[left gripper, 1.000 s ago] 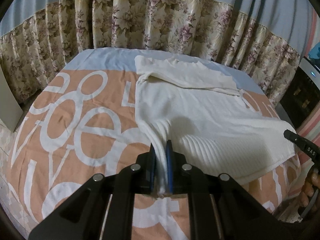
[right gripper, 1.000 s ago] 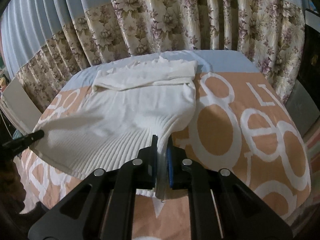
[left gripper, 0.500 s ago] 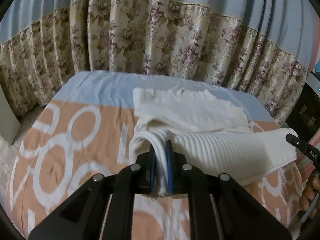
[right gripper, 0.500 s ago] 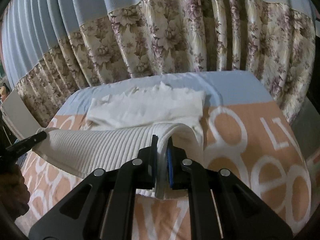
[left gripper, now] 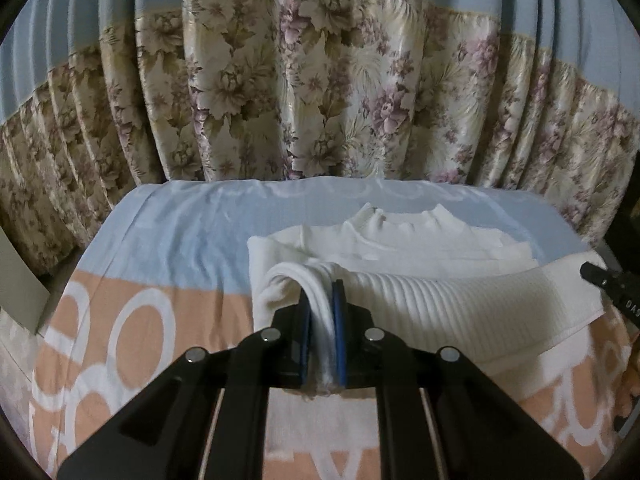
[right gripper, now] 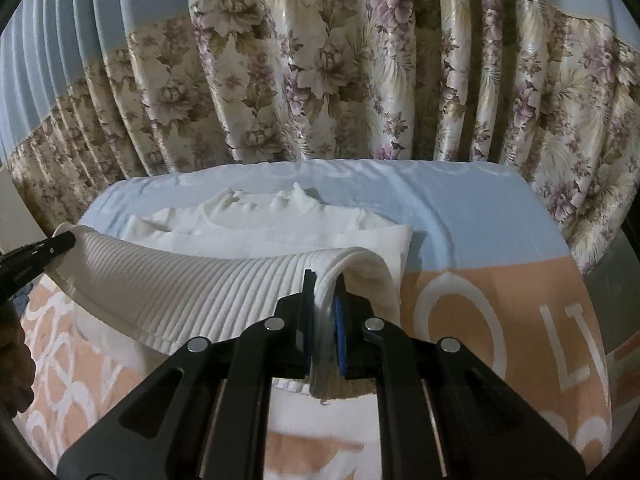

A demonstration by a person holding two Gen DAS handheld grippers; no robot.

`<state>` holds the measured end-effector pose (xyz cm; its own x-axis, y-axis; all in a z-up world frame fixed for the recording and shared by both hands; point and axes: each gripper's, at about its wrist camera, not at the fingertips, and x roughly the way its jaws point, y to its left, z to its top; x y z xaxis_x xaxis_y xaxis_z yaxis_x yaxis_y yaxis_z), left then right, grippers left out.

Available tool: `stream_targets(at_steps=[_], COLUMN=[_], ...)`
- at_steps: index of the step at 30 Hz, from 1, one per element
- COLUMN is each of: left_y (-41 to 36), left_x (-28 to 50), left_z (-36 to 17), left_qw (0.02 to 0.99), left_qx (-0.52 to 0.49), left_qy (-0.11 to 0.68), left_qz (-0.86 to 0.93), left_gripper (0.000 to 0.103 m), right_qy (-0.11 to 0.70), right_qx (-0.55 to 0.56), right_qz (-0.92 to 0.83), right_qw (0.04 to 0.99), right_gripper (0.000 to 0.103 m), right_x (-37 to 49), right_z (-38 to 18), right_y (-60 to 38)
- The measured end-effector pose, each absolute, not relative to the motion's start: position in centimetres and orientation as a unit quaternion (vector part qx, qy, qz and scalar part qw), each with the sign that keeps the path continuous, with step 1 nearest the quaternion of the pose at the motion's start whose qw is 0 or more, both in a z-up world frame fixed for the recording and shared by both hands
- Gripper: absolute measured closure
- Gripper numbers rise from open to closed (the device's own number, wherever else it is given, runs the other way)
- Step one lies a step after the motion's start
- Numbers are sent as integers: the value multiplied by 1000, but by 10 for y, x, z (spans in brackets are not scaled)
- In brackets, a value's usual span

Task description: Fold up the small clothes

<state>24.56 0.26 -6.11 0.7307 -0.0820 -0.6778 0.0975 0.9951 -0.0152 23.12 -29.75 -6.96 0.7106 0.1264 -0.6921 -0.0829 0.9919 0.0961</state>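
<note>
The left tool (left gripper: 320, 316) and right tool (right gripper: 323, 308) each pinch a corner of the white ribbed sweater's (left gripper: 460, 304) hem, lifted over its body on the bed (left gripper: 180, 240). The collar (left gripper: 400, 220) apparently lies near the floral curtain (left gripper: 320, 100).

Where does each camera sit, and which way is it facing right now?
Left wrist: on the left claw, looking down along it over the bed toward the curtain; the right claw's tip shows at the right edge.
Right wrist: on the right claw, same heading; the left claw's tip shows at left.
Shared: the white sweater, its ribbed hem pinched by both claws.
</note>
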Motion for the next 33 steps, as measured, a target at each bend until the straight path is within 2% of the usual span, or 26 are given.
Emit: stream_targets(at_steps=[16, 20, 21, 24, 25, 26, 27, 28, 29, 30, 31, 33], left_y=[-6, -8, -9, -9, -9, -8, -6, -4, -2, 0, 0, 0], left_x=[362, 388, 392, 402, 403, 400, 401, 403, 406, 409, 409, 412], left_z=[-115, -116, -115, -114, -110, -102, -98, -96, -93, -91, -88, -87], left_qw=[899, 894, 895, 893, 898, 908, 911, 910, 907, 907, 910, 911], left_qx=[30, 41, 44, 37, 37, 36, 27, 20, 10, 12, 22, 38], left_qy=[436, 446, 444, 448, 439, 418, 412, 415, 421, 420, 415, 411], left_qz=[-20, -14, -12, -19, -13, -6, -10, -16, -23, -17, -10, -3], left_gripper=[87, 79, 78, 49, 28, 22, 22, 21, 20, 20, 20, 20], right_qy=[459, 459, 458, 453, 453, 452, 455, 461, 476, 482, 484, 475], right_qx=[38, 33, 33, 37, 34, 35, 49, 67, 99, 114, 132, 166], right_qz=[37, 32, 27, 27, 23, 22, 26, 29, 33, 27, 26, 32], right_qw=[887, 887, 888, 890, 891, 891, 889, 884, 873, 868, 865, 863], right_gripper=[93, 90, 87, 85, 84, 83, 82, 79, 67, 44, 34, 34], right_x=[349, 376, 383, 396, 399, 401, 403, 405, 409, 412, 413, 413], right_z=[-126, -120, -118, -111, -110, -110, -111, -114, -119, -121, -121, -117], right_y=[-295, -294, -295, -296, -296, -297, -299, -302, -309, -312, -317, -326])
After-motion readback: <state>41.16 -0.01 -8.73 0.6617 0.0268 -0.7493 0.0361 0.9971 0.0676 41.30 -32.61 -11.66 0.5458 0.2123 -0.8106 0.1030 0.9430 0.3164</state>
